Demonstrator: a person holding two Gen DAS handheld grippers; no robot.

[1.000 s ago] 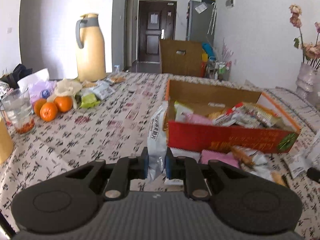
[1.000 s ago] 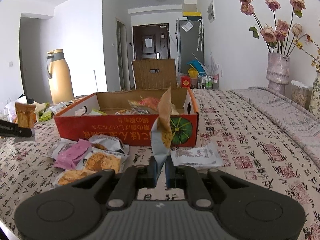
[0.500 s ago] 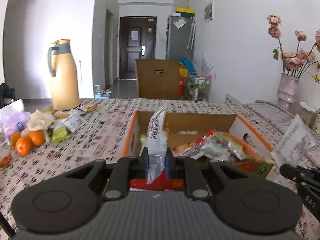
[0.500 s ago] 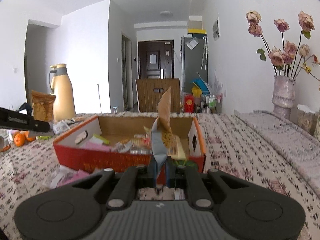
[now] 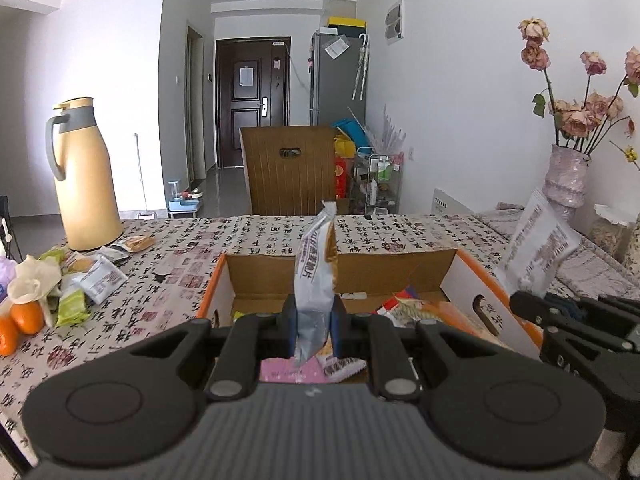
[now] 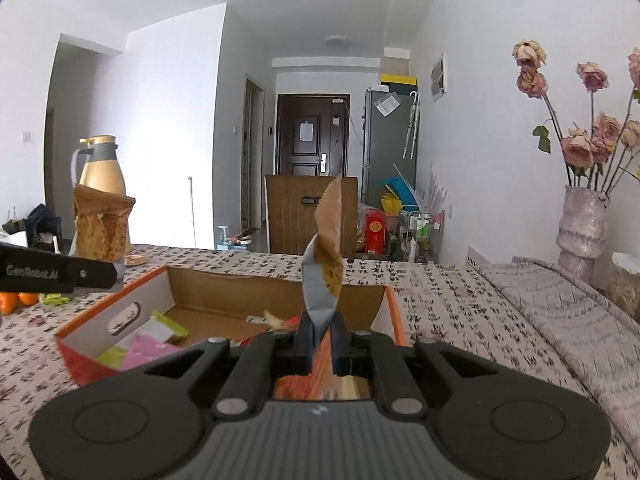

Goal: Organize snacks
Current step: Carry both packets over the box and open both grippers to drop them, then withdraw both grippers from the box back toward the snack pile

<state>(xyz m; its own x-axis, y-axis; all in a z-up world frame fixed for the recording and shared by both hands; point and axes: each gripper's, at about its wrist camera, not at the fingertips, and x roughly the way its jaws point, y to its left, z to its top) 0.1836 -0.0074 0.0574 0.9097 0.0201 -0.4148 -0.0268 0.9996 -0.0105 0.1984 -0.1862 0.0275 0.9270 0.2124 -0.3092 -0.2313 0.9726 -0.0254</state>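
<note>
Both grippers have climbed from the tablecloth to hover over the orange box. Left gripper clamps a white snack packet, centre frame; right gripper pinches a brown packet. Several snacks already lie inside; more wait by the thermos, left edge. Two drops pending.

Box open above, packets crowd right floor
</note>
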